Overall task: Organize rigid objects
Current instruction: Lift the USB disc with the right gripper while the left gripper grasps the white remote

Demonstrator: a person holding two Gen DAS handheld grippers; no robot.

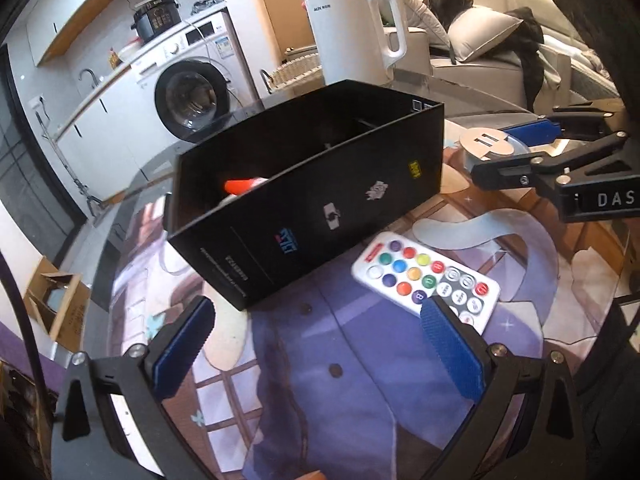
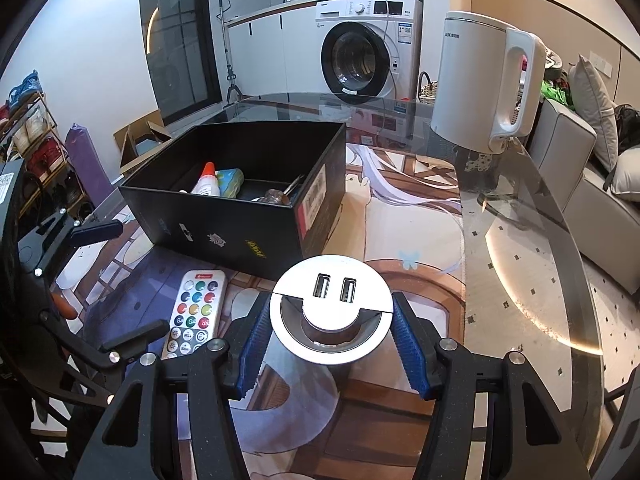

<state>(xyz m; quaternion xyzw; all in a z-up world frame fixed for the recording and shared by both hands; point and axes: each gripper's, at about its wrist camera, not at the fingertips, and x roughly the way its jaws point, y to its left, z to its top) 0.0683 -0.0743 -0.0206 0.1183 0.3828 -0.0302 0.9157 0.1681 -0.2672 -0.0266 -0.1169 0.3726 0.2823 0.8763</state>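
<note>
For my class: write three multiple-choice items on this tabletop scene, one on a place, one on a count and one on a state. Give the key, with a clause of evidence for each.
1. Where does the remote control lie?
A. inside the black box
B. on the mat in front of the black box
C. on top of the kettle

2. How many USB sockets show on the round silver disc?
A. two
B. four
C. none

3. What is the right hand-held gripper doing?
A. standing empty
B. gripping the remote
C. gripping the silver disc

Key: 1 B, it rests on the printed mat beside the box's front wall. 2 A, two slots sit side by side on its face. 3 C, both blue pads press the disc's edges.
</note>
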